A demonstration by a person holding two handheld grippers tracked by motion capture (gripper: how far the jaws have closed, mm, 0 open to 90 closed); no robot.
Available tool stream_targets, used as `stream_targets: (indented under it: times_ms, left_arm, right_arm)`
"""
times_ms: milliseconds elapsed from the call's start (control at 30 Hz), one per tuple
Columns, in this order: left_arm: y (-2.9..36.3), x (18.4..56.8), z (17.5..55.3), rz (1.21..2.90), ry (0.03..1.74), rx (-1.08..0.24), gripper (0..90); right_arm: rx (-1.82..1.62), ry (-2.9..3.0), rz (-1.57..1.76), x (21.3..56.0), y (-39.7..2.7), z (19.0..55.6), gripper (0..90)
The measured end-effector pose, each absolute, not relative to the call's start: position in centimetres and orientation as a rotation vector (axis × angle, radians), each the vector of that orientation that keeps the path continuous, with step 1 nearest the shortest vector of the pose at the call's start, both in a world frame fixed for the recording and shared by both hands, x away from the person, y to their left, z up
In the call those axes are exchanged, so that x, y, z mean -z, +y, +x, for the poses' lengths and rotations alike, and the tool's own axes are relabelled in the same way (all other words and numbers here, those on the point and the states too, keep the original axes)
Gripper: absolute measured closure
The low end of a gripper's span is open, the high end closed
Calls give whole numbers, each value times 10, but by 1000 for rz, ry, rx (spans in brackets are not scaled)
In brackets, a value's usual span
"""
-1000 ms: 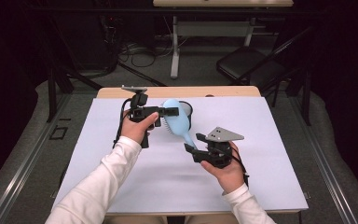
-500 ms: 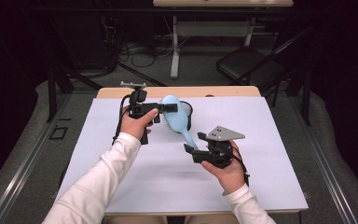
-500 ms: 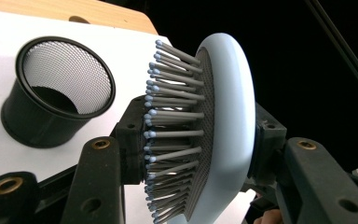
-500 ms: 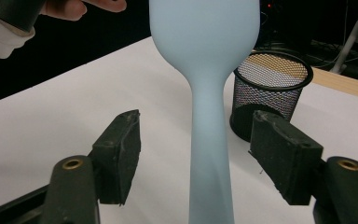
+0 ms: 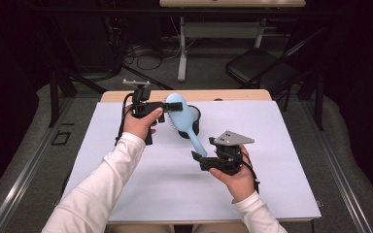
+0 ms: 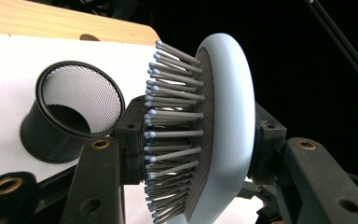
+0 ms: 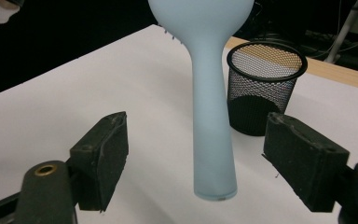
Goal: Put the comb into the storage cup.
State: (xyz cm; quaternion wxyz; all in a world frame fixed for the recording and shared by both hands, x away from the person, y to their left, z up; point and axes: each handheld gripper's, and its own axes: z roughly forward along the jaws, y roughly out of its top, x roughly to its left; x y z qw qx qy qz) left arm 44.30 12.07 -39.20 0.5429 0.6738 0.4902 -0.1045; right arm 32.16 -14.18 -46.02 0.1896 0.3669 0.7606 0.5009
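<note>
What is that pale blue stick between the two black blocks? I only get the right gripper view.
Observer: A hairbrush handle; the left gripper view shows grey bristles on its head.
Visitor: Who holds it up?
Observer: The left gripper, clamped across the head.
Visitor: And my blocks?
Observer: From above, a person's hand holds the right gripper; its jaws have just been opening, the handle untouched between them.

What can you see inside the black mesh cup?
The cup looks empty: through its open top its mesh wall shows, with nothing sticking out. In the left gripper view the same bare mesh shows; the bottom is too dark to make out.
</note>
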Motion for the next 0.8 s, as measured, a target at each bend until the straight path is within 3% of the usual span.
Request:
stream_targets:
  times_ms: [800]
  left_arm:
    - [122, 374, 453, 1585, 1138, 141, 510]
  right_arm:
    - [-1338, 2134, 1102, 463, -140, 324, 4]
